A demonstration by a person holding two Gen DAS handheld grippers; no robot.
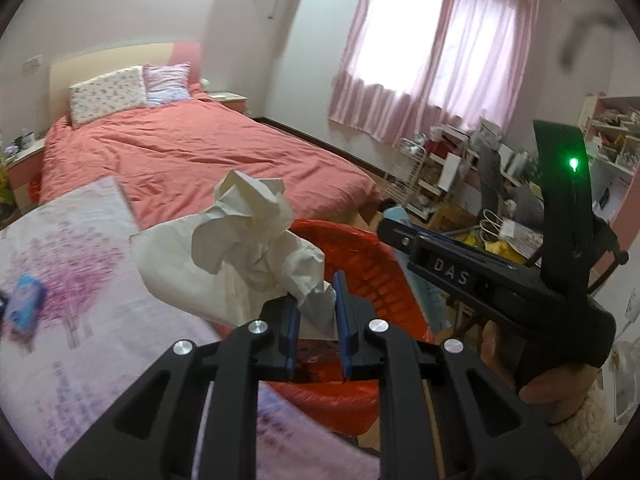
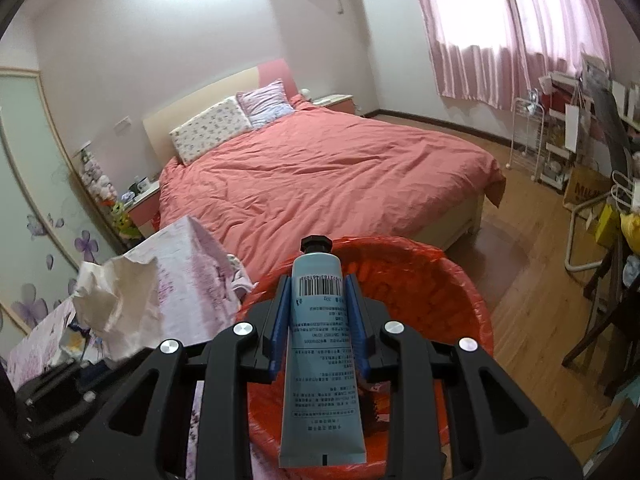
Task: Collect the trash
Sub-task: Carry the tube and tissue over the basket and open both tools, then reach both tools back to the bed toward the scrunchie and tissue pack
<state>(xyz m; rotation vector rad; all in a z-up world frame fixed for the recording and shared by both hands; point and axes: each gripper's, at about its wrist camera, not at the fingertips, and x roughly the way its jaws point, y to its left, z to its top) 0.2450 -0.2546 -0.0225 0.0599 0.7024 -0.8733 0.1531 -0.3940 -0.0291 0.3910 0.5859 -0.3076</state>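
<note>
My left gripper (image 1: 316,294) is shut on a wad of crumpled white paper (image 1: 244,232), which hangs over the near rim of a red bin lined with a red bag (image 1: 364,256). In the right wrist view the same paper (image 2: 112,300) shows at the left. My right gripper (image 2: 316,300) is shut on a pale blue tube with a black cap and a barcode (image 2: 318,344), held above the red bin (image 2: 460,300). The right gripper's body (image 1: 480,276) and the hand holding it appear at the right of the left wrist view.
A table with a pink floral cloth (image 1: 72,272) lies left of the bin, with a blue packet (image 1: 26,300) on it. Behind stands a bed with a salmon cover (image 2: 320,168). Cluttered shelves and a chair (image 2: 592,184) fill the right side on the wooden floor.
</note>
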